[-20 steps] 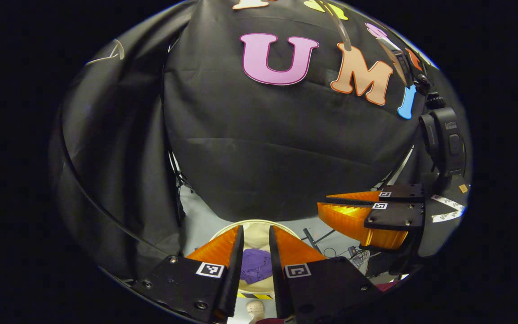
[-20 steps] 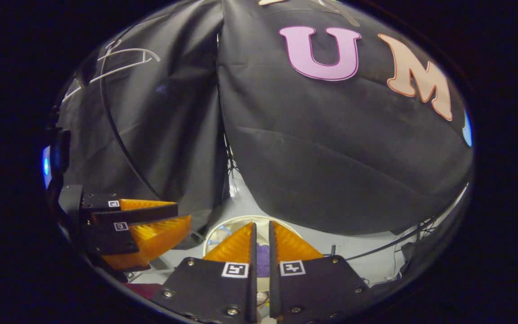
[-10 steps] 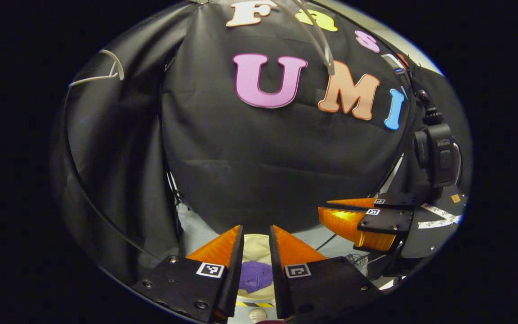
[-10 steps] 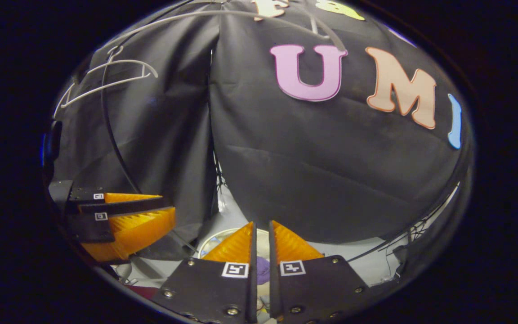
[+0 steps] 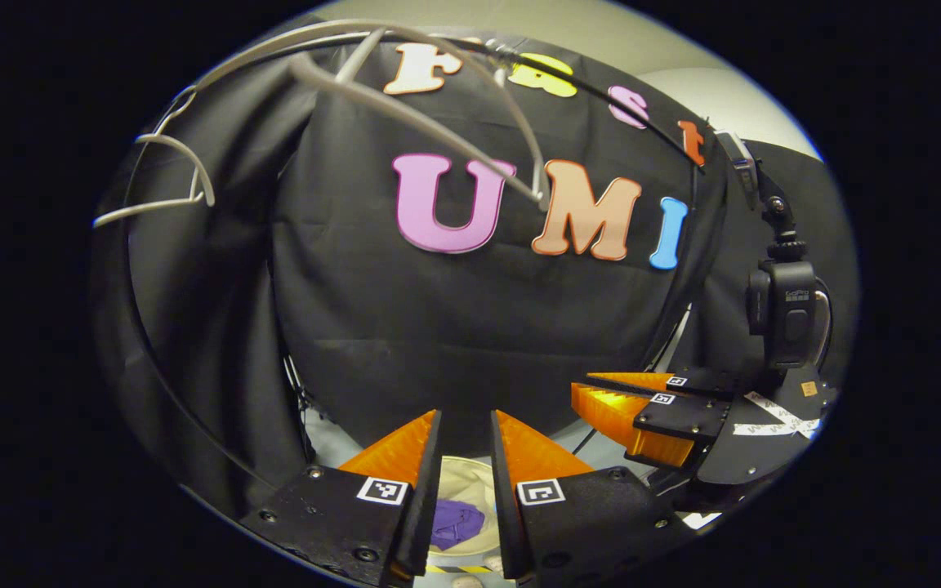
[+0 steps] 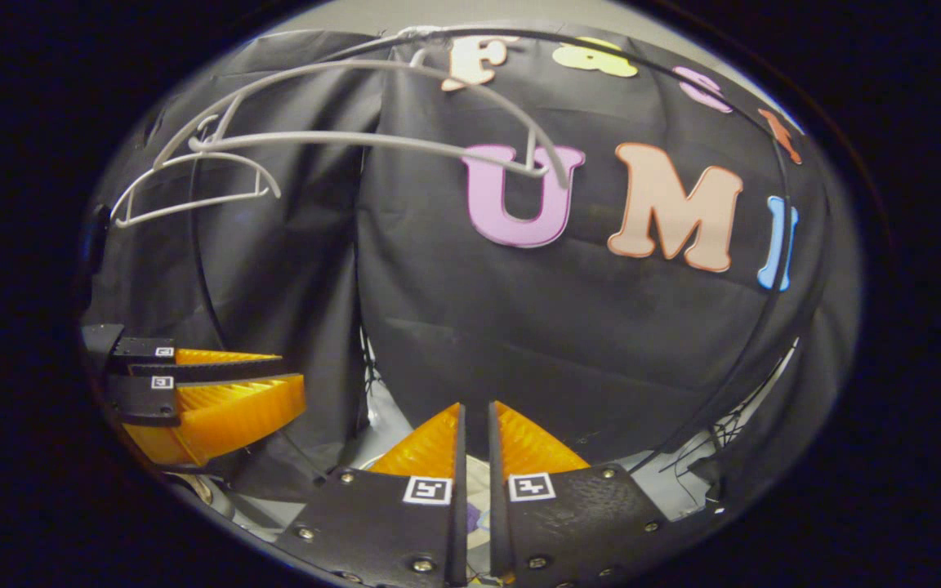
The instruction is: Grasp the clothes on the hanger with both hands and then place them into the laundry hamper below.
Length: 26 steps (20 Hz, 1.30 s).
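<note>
Two bare hangers are hanging up top against the black cloth wall, nothing draped on them. Purple clothes are lying bunched inside the cream laundry hamper down on the floor, seen between the left gripper's fingers. Left gripper is sitting with a narrow gap, pinching nothing. Right gripper is nearly pressed together, also gripping nothing; a scrap of purple is showing through its slit. Both grippers are hovering side by side above the hamper, well below the hangers.
</note>
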Motion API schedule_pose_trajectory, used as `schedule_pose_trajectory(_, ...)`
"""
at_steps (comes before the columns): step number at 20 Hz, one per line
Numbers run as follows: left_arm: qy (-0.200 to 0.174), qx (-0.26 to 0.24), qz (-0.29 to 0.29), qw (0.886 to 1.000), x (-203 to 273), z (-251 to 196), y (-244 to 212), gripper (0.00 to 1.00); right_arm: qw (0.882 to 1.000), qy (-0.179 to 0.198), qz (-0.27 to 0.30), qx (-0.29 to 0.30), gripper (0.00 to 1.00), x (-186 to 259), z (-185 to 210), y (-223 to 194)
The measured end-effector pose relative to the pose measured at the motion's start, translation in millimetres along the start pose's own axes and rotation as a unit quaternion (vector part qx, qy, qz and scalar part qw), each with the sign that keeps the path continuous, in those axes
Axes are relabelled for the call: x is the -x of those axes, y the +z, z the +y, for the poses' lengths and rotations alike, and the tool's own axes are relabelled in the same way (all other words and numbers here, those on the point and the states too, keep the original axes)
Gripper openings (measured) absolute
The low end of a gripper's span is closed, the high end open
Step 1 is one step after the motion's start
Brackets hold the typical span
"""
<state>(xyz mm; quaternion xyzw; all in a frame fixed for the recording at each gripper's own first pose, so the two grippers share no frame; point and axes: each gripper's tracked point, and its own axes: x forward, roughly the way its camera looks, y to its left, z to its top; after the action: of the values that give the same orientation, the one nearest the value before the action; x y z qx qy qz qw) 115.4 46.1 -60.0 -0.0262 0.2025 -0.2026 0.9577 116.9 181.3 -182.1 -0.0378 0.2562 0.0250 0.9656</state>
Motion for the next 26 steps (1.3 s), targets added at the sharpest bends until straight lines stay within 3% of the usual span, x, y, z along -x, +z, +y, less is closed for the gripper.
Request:
schedule_pose_trajectory(6, -0.006, -0.020, -0.084, 0.996, 25, -24, 75, 0.34, 0.995, -0.039, -0.088, -0.028, 0.11, 48, -24, 68)
schedule_pose_trajectory(7, 0.000, -0.029, -0.099, 0.995, 28, -27, 89, 0.29, 0.993, -0.043, -0.102, -0.028, 0.11, 56, -29, 82)
schedule_pose_trajectory(10, 0.002, -0.047, -0.133, 0.990, 36, -40, 121, 0.34, 0.988, -0.057, -0.144, -0.028, 0.14, 83, -45, 119)
schedule_pose_trajectory(11, -0.005, -0.050, -0.143, 0.989, 37, -48, 131, 0.27, 0.985, -0.058, -0.157, -0.030, 0.15, 90, -50, 129)
schedule_pose_trajectory(12, -0.009, -0.050, -0.151, 0.987, 39, -57, 138, 0.42, 0.983, -0.058, -0.170, -0.032, 0.27, 98, -56, 138)
schedule_pose_trajectory(14, -0.004, -0.050, -0.176, 0.983, 50, -68, 153, 0.60, 0.980, -0.059, -0.188, -0.030, 0.24, 115, -67, 152)
schedule_pose_trajectory(16, 0.002, -0.049, -0.190, 0.980, 55, -75, 162, 0.75, 0.977, -0.056, -0.204, -0.024, 0.42, 128, -77, 163)
schedule_pose_trajectory(17, 0.005, -0.046, -0.195, 0.980, 56, -78, 165, 0.87, 0.976, -0.054, -0.210, -0.022, 0.43, 133, -82, 167)
schedule_pose_trajectory(19, 0.015, -0.040, -0.201, 0.979, 56, -83, 171, 0.96, 0.974, -0.049, -0.221, -0.021, 0.64, 142, -91, 172)
schedule_pose_trajectory(20, 0.017, -0.037, -0.202, 0.979, 52, -90, 173, 0.96, 0.973, -0.049, -0.225, -0.021, 0.75, 146, -96, 175)
schedule_pose_trajectory(21, 0.020, -0.035, -0.201, 0.979, 49, -96, 173, 0.94, 0.972, -0.053, -0.227, -0.022, 0.77, 150, -100, 175)
schedule_pose_trajectory(23, 0.023, -0.034, -0.204, 0.978, 47, -105, 174, 0.94, 0.971, -0.056, -0.232, -0.023, 0.96, 158, -109, 175)
schedule_pose_trajectory(26, 0.027, -0.040, -0.204, 0.978, 52, -109, 172, 0.93, 0.970, -0.056, -0.236, -0.027, 0.95, 163, -119, 175)
